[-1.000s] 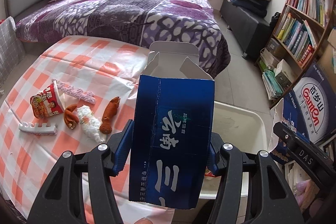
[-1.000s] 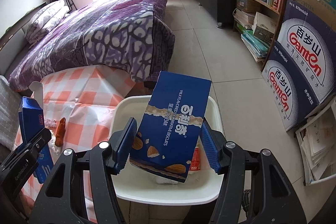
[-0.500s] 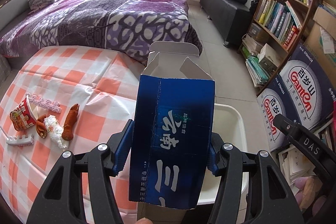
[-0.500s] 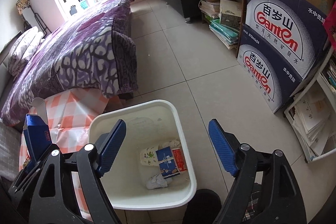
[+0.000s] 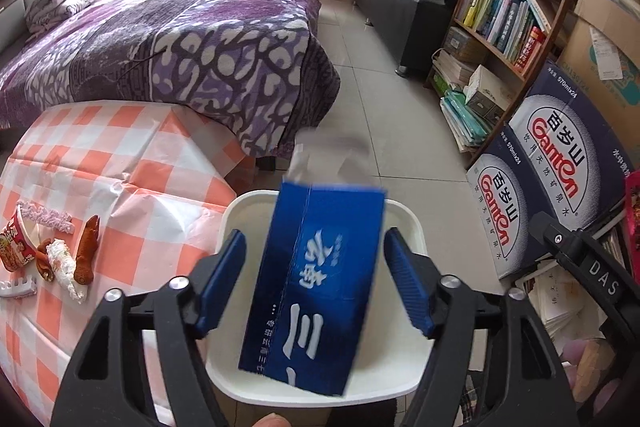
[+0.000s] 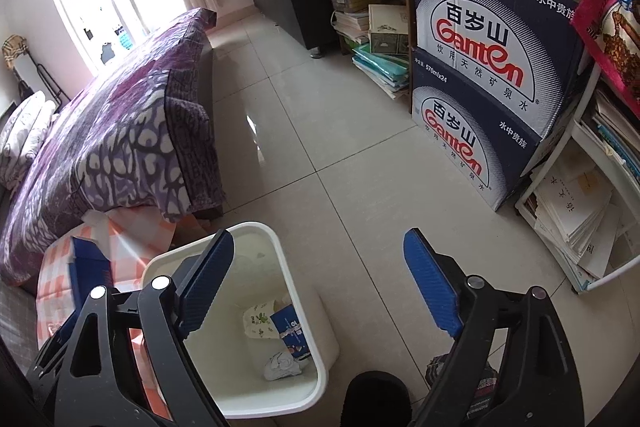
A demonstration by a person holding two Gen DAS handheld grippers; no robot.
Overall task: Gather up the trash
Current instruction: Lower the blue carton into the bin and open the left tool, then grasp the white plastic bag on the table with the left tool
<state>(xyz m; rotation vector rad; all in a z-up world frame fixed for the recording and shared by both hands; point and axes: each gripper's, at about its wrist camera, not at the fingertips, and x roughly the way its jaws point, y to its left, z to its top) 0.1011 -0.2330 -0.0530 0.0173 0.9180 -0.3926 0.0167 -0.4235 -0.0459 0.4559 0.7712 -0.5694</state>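
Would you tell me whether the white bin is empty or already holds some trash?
Not empty: the white bin holds a crumpled tissue, a small blue box and a pale leaf-printed wrapper.

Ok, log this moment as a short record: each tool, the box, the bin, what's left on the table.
left tool: jaws opening, pads clear of the blue carton
blue carton: blurred, tilted, over the white bin
right tool: jaws opening, nothing between them
bin contents: blue biscuit box, floral wrapper, crumpled paper
checked tablecloth: noodle cup, wrappers and scraps beside it
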